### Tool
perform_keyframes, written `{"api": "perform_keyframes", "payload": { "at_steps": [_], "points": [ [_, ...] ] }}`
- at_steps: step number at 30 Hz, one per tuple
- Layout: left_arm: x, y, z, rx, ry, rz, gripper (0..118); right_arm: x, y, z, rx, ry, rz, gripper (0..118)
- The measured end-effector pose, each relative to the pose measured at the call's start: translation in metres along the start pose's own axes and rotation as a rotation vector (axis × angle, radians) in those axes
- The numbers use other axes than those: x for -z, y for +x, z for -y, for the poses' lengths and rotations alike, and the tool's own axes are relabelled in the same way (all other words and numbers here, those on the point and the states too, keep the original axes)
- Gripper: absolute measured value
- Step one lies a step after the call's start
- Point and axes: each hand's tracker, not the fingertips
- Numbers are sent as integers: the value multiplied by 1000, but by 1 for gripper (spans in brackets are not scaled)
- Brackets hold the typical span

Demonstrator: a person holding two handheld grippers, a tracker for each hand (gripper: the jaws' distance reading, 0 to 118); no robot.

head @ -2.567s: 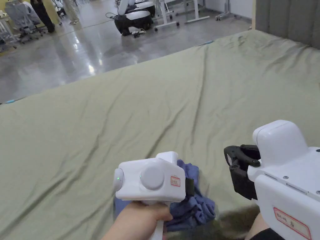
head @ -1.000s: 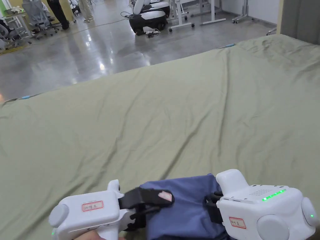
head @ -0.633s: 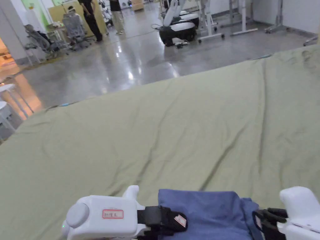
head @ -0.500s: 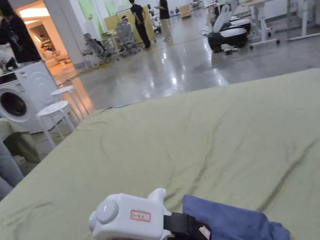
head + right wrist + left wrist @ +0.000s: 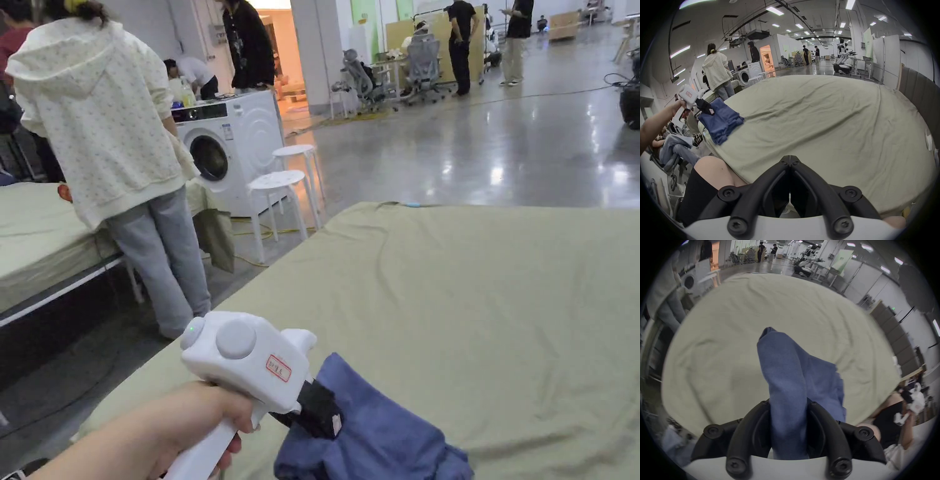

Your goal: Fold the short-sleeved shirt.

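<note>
Left gripper (image 5: 788, 404) clamping the folded blue shirt (image 5: 786, 378), carrying it over the bed (image 5: 500, 300) edge, probably moving it aside. Right gripper (image 5: 790, 156) idling closed, holding nothing.

Left arm: bare, reaches out low from the left side.
Left hand (image 5: 187, 419): wrapped round the white handle.
Left gripper (image 5: 319, 409): jaws squeezed tight on the blue shirt (image 5: 375, 431), pointing right & a bit down.
Right gripper (image 5: 790, 160): jaws pressed together w/ nothing between, tips touching, held low near the body.
</note>
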Motion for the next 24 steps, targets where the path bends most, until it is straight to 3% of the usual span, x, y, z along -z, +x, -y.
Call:
{"api": "perform_keyframes", "payload": {
  "at_steps": [5,7,9,13,16,17,19,24],
  "points": [
    [9,-40,-22,136,-17,-329,31,7,-16,-12,-23,-14,7,2],
    [27,-50,-23,267,-33,-585,31,10,-21,-16,-55,-12,16,2],
    [47,-66,-21,301,-59,-775,31,12,-24,-20,-71,-9,32,2],
    [59,-100,-3,103,-46,-728,31,10,-24,-23,-74,-10,32,2],
    [55,-106,8,129,4,-736,34,8,-25,-24,-95,-14,50,2],
    [53,-105,9,144,36,-739,51,8,-24,-24,-95,-14,51,2],
    [45,-98,14,194,58,-821,115,8,-23,-24,-84,-11,46,2],
    [11,-85,22,125,210,-788,118,4,-28,-24,-87,7,18,2]
  ]
}}
